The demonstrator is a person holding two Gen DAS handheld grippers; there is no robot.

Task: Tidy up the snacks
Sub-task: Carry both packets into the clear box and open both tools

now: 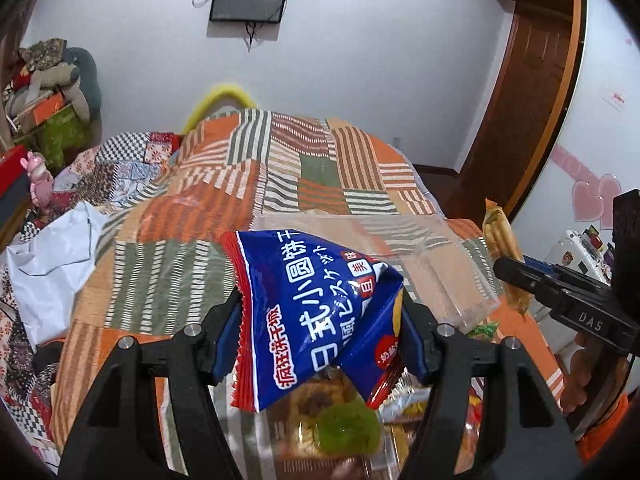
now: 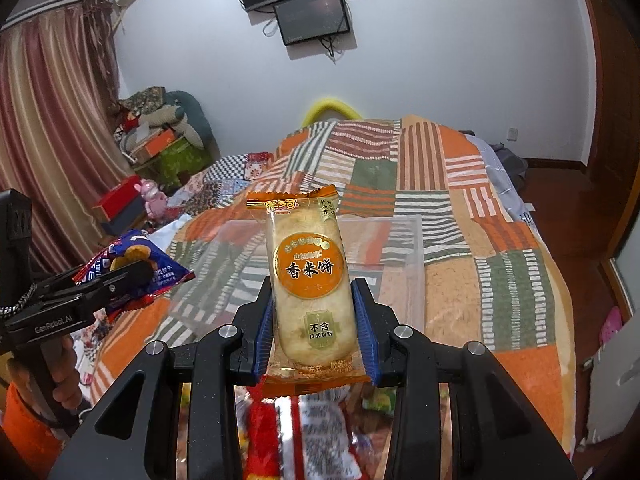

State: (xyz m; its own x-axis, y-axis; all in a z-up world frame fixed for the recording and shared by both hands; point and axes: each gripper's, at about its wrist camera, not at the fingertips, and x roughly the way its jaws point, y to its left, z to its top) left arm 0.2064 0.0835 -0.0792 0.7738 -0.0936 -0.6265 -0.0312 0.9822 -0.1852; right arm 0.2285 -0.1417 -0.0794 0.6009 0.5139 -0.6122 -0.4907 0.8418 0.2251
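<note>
Left claw (image 1: 322, 336), fingers closed on a blue biscuit bag (image 1: 316, 320), which is creased and tilted between the blue pads (image 1: 228, 344). Beyond the bag, a clear box (image 1: 452, 276) rests on the bed (image 1: 200, 220), which is covered by a striped patchwork quilt. Below the bag, blurred wrapped snacks (image 1: 340, 428) lie in a heap. At right, the right claw (image 1: 516, 276) grips a yellow packet (image 1: 500, 236) beside the box. A white plastic bag (image 1: 52, 264) lies at the left edge of the bed.
</note>
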